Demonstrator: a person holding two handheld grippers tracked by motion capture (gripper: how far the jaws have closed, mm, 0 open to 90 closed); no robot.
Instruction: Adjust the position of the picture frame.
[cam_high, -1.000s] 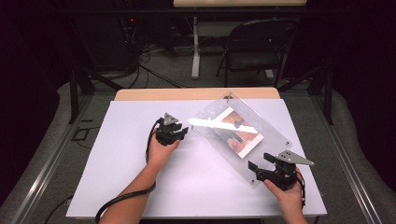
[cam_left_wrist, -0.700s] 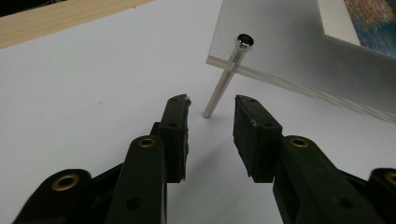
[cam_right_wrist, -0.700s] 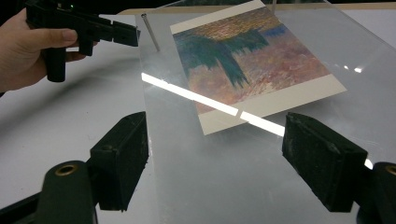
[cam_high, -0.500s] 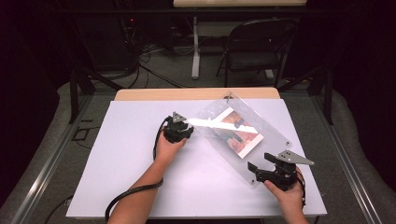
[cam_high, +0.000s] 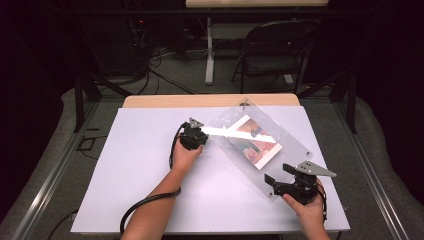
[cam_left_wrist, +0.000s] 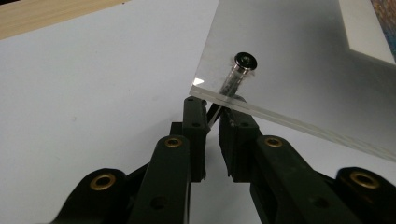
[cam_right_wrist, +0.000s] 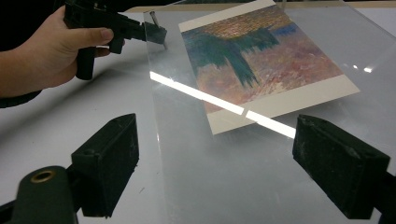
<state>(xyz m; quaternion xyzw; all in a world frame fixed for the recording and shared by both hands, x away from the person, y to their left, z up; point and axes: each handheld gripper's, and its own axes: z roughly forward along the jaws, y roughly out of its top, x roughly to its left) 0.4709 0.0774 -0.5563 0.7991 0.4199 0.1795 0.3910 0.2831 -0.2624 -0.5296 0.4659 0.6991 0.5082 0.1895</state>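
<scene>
One clear acrylic picture frame (cam_high: 260, 145) with a painted print lies askew on the white table (cam_high: 125, 175). Its corner standoff screw (cam_left_wrist: 236, 79) is pinched by the left gripper (cam_left_wrist: 212, 112), jaws just closed, presumably for unscrewing. The right gripper (cam_right_wrist: 215, 163), jaws wide, straddles the near edge.

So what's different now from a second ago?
The left claw slid across the table to the corner of the clear frame and has just been closing on the metal screw post there. The right claw stayed open at the near corner; the frame and its picture didn't move.
</scene>
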